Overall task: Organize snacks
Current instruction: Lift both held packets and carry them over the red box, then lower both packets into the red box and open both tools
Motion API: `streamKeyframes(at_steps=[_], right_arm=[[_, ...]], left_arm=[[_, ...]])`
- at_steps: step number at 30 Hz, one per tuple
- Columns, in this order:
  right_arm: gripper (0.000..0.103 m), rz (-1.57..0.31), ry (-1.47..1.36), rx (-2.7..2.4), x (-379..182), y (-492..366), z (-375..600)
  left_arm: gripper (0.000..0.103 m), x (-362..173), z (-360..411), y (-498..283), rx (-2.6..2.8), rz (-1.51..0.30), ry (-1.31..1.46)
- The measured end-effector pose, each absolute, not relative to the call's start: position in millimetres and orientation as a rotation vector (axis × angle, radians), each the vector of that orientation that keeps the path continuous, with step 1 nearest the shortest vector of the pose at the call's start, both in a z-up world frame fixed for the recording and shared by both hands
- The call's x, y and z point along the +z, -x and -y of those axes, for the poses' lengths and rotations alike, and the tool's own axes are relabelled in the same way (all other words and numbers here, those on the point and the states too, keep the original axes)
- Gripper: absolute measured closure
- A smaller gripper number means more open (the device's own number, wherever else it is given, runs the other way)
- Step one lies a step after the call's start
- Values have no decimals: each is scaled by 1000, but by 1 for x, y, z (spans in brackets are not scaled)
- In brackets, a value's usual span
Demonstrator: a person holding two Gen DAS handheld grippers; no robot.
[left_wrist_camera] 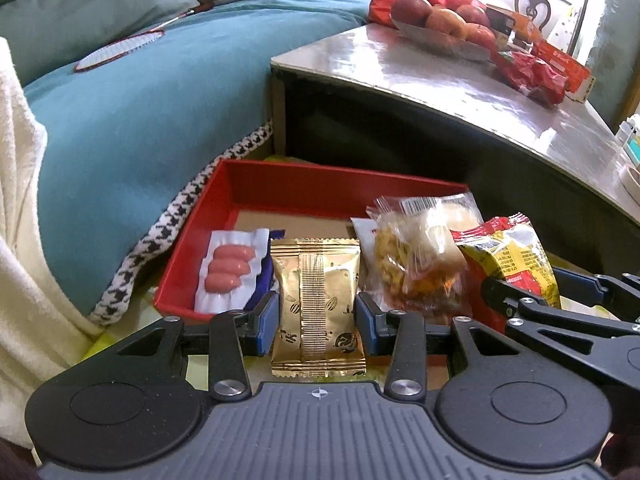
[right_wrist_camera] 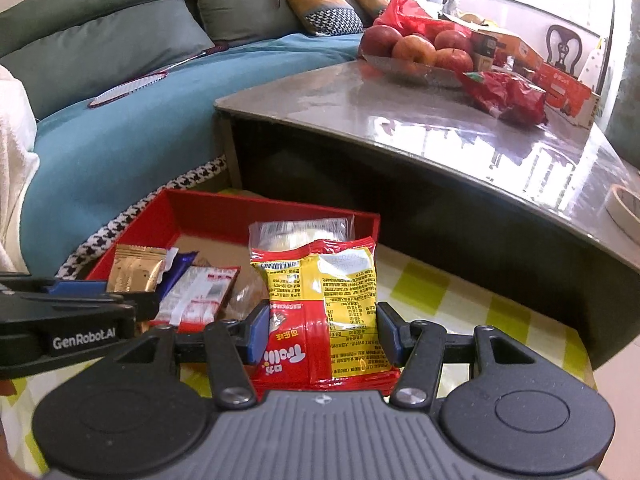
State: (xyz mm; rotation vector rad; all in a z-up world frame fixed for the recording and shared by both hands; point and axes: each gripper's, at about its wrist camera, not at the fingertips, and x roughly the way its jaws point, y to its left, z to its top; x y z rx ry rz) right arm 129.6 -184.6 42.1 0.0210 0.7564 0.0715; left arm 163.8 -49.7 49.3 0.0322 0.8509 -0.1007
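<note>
A red box (left_wrist_camera: 188, 240) stands on the floor between the sofa and the coffee table; it shows too in the right wrist view (right_wrist_camera: 208, 210). My left gripper (left_wrist_camera: 318, 314) is shut on a gold snack packet (left_wrist_camera: 318, 304), held upright over the box's near edge. In the box lie a white pack of pink sausages (left_wrist_camera: 230, 270) and a clear bag of pastries (left_wrist_camera: 420, 260). My right gripper (right_wrist_camera: 322, 330) is shut on a red and yellow snack bag (right_wrist_camera: 324, 312), held at the box's near right corner. The gold packet (right_wrist_camera: 134, 274) sits to its left.
A glossy grey coffee table (right_wrist_camera: 440, 120) stands behind the box with a bowl of apples (right_wrist_camera: 416, 54), red bags and an orange carton. A teal sofa (left_wrist_camera: 140, 112) lies to the left. A yellow-checked mat (right_wrist_camera: 460, 304) covers the floor on the right.
</note>
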Motion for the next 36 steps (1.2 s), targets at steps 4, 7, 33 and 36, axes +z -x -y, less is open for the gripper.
streamKeyframes(at_steps=[4, 7, 33, 36], right_arm=[[46, -756, -16, 69, 39, -140, 184], [46, -761, -16, 63, 36, -149, 185], [46, -772, 11, 95, 20, -191, 175], [46, -775, 18, 97, 17, -194, 174]], left_arm=[[53, 51, 51, -177, -82, -837, -40], [53, 50, 50, -187, -74, -841, -37], [53, 27, 52, -229, -23, -901, -57], [53, 25, 52, -233, -19, -909, -58]])
